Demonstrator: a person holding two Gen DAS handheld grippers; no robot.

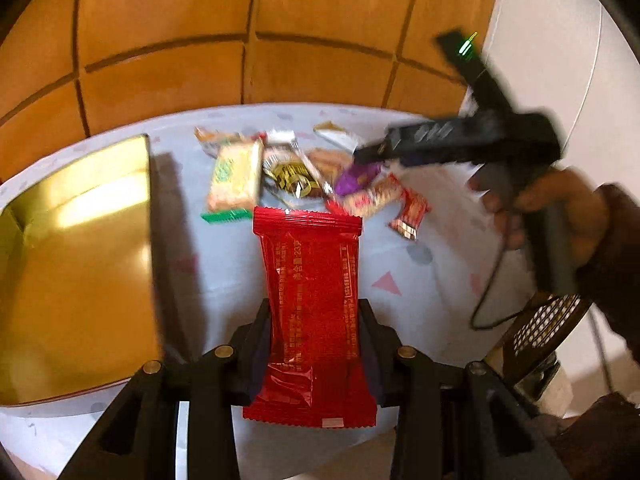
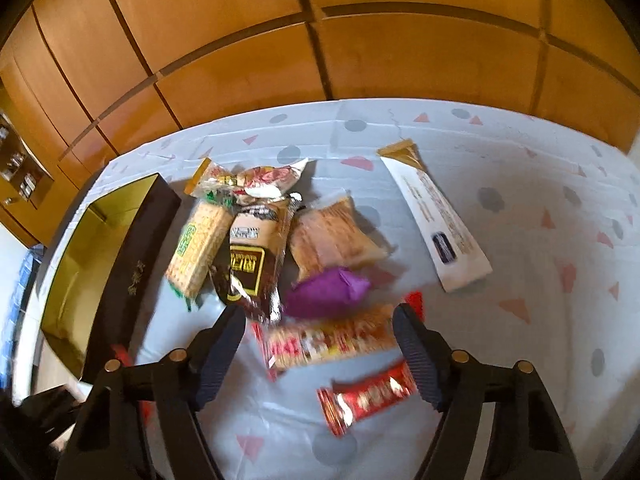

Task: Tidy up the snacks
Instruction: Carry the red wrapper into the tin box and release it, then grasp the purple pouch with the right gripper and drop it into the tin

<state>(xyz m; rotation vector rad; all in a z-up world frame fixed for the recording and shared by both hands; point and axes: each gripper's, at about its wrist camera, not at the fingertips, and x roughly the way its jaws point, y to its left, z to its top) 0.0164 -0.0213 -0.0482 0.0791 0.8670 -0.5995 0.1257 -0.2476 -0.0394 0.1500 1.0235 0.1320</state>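
1. The left gripper clamps a red snack packet at 6 o'clock, above the table.
2. The gold-lined box sits at 9 o'clock.
3. The right gripper gapes wide, holding nothing, over the snack pile.

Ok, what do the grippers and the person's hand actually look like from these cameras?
Both grippers are matte black plastic. The left gripper and right gripper have angular linkage arms with round brass-coloured pivot pins, and the right fingers carry ribbed pads. Seen from the left wrist, the right hand wears a dark sleeve; a thin black cable hangs below, and a green light glows on top.
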